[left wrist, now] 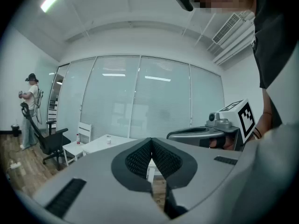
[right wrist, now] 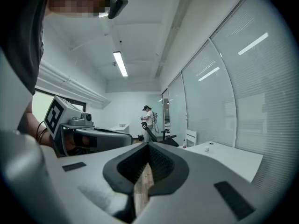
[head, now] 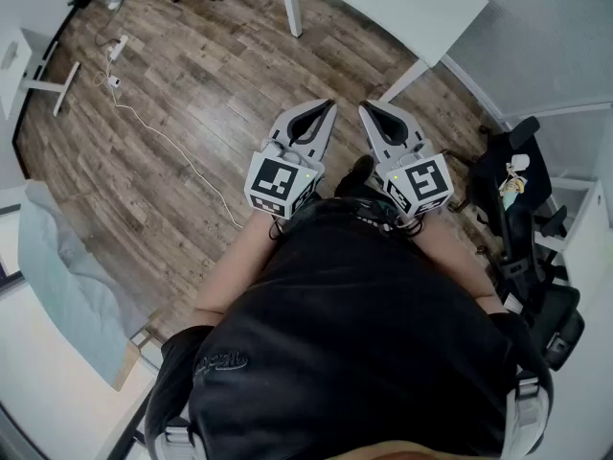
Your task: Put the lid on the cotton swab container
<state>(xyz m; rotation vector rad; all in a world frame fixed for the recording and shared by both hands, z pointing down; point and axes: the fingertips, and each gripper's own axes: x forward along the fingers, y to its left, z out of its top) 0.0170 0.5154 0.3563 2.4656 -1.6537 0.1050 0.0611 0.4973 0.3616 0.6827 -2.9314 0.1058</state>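
Note:
I hold both grippers close in front of my body, side by side above the wooden floor (head: 192, 113). My left gripper (head: 329, 104) is shut with nothing between its pads, and its tips meet in its own view too (left wrist: 151, 139). My right gripper (head: 365, 106) is likewise shut and empty (right wrist: 148, 145). A white table (head: 402, 3) stands ahead of me. A small whitish object (left wrist: 109, 139) stands on it, also seen in the right gripper view (right wrist: 206, 148); it is too small to tell whether it is the cotton swab container. No lid can be made out.
A white cable (head: 163, 137) runs across the floor at the left. Black office chairs (head: 522, 218) stand at my right. Another person (left wrist: 30, 97) stands far off by a black chair (left wrist: 49, 141). A glass wall (left wrist: 140, 101) closes the room behind the table.

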